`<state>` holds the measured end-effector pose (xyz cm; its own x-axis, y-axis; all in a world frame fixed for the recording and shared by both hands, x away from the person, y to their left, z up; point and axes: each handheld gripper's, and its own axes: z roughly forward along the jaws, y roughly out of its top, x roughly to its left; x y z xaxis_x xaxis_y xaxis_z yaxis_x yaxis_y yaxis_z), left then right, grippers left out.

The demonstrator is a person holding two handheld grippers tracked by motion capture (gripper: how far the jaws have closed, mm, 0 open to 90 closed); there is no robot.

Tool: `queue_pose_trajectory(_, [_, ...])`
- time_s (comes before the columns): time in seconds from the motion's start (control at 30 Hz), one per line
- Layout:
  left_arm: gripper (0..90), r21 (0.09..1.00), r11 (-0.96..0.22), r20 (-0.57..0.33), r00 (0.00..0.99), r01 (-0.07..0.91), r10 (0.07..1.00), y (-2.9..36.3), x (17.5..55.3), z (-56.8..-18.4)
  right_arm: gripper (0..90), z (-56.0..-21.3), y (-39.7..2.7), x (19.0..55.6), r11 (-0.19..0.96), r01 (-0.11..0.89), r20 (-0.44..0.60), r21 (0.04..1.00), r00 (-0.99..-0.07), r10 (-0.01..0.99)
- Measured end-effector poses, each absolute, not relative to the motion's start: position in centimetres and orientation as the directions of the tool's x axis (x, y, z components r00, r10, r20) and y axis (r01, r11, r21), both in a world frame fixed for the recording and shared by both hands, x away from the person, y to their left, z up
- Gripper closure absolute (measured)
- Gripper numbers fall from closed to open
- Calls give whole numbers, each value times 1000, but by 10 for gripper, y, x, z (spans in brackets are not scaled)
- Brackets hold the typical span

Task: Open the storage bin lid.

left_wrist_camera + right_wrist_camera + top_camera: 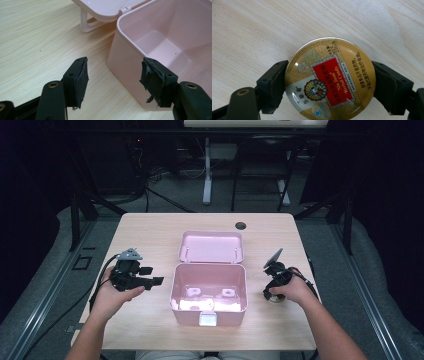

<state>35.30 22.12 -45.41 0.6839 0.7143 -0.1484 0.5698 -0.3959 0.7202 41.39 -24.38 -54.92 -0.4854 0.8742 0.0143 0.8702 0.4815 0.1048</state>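
Candy tin (330,79) pinched betw. right claw (329,82) jaws, left claw (113,77) spread beside pink box (130,75).

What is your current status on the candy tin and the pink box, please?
Right gripper shut on candy tin. Left gripper open beside pink box. Box lid open, path clear.

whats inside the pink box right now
The pink box stands open, lid back. Its pale floor shows bare apart from two small raised bumps and bright glare. The near front corner of the floor is hidden behind the front wall.
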Motion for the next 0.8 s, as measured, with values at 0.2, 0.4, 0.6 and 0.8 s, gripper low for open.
queue_pose_trajectory(0.2, [382, 720, -397, -150, 686, 569, 712, 222, 353, -454, 194, -550, -243, 413, 476, 873, 12, 102, -480, 877])
queue_pose_trajectory(0.4, [382, 719, -396, -151, 685, 571, 713, 222, 353, -453, 196, -550, -242, 413, 472, 876, 12, 98, -475, 880])
queue_pose_trajectory(0.6, [382, 719, -397, -149, 685, 570, 714, 222, 353, -454, 196, -550, -242, 413, 475, 874, 17, 98, -479, 878])
queue_pose_trajectory(0.8, [382, 719, -395, -152, 684, 572, 713, 222, 353, -453, 197, -549, -242, 413, 490, 867, 6, 91, -493, 870])
